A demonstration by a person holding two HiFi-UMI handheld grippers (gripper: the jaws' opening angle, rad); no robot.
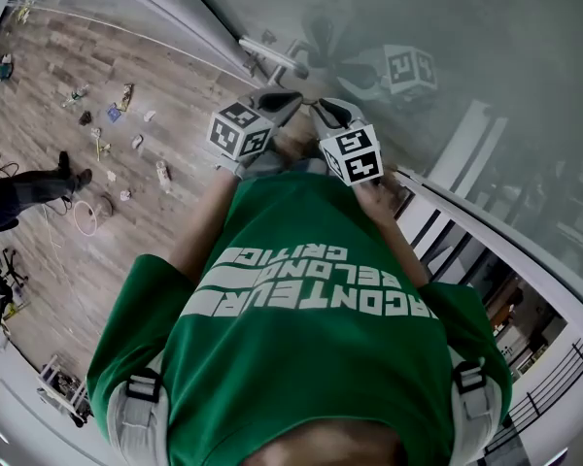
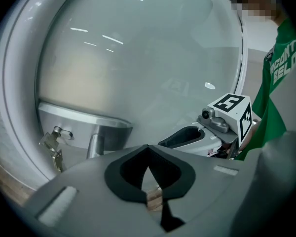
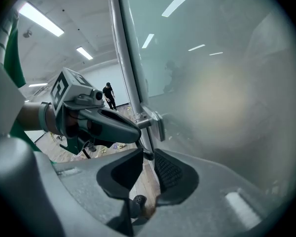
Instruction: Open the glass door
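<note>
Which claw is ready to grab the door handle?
Probably the right claw. It is open, and the handle runs down to between its jaws. The left claw is shut, with the handle off to its side.

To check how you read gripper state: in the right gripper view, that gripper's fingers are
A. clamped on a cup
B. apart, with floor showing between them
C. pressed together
B: on the right gripper the fingers stand apart, and wooden floor shows through the gap.
</note>
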